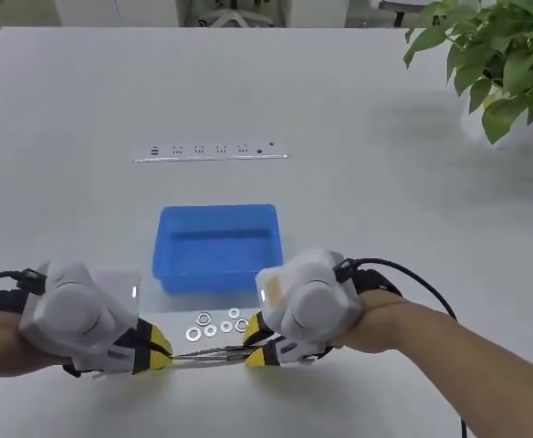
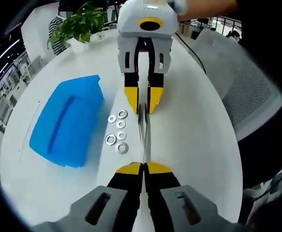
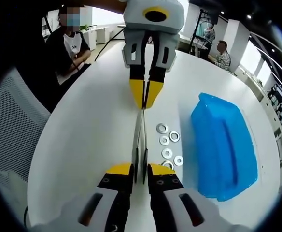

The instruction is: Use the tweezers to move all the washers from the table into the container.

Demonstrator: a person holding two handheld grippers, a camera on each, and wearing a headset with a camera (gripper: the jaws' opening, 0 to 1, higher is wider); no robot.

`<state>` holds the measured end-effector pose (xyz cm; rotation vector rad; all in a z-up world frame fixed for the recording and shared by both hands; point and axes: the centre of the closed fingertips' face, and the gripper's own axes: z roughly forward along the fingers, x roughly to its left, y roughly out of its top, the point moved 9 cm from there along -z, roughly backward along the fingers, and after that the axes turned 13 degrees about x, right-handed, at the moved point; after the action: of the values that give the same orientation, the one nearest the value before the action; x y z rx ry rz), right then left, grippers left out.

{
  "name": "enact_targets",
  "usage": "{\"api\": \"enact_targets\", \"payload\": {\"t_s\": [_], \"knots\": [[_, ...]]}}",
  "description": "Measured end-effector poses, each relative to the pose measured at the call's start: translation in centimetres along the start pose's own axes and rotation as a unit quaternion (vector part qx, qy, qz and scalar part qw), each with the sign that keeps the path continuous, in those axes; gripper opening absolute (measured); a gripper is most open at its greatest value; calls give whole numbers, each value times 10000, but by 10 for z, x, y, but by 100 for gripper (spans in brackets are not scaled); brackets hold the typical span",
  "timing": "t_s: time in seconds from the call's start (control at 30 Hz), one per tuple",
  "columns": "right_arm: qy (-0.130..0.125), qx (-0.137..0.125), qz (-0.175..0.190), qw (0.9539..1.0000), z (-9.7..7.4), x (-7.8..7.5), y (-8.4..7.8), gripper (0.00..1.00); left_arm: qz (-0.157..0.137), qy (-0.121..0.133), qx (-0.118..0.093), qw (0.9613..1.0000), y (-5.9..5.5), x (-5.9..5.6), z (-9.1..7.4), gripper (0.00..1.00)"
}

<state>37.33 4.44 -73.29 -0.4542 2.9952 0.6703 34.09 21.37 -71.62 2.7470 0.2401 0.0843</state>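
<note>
Table: a white worktop [image 1: 385,182] carrying everything below.
Container: a shallow rectangular blue plastic container [image 1: 216,276], sitting upright in the middle of the table; its inside shows plain blue floor.
Washers: six small flat silver metal washers [image 2: 110,140] lie in a loose cluster on the table, just beside the container's near wall (all outside it).
Tweezers: slim silver metal tweezers [image 2: 144,147] stretch sideways between the two grippers, just on the near side of the washers; whether they touch the table I cannot tell.
Left gripper: the left gripper [image 2: 143,168], grey with yellow tips, has its jaws pressed together on the joined end of the tweezers.
Right gripper: the right gripper [image 3: 140,170], same make, has its jaws drawn in to a narrow gap, one on each side of the tweezers' two arms, clasping them.
Facing: the two grippers point tip to tip, with the tweezers spanning the gap.
Far side: a white power strip [image 1: 212,151] lies beyond the container, well apart from it; a green leafy plant [image 1: 499,50] stands at the far right corner.
</note>
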Motion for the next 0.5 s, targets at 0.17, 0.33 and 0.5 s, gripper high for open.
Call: {"api": "enact_targets", "payload": {"t_s": [0.17, 0.33, 0.5], "knots": [[-21, -67, 4, 10000, 0, -1, 6, 15, -31, 35, -17, 10000, 3, -1, -6, 6], [9, -91, -26, 10000, 2, 0, 10, 15, -2, 35, -30, 10000, 6, -2, -12, 6], [14, -110, -42, 9999, 3, 0, 13, 15, 15, 47, -60, 10000, 11, -3, -18, 6]]}}
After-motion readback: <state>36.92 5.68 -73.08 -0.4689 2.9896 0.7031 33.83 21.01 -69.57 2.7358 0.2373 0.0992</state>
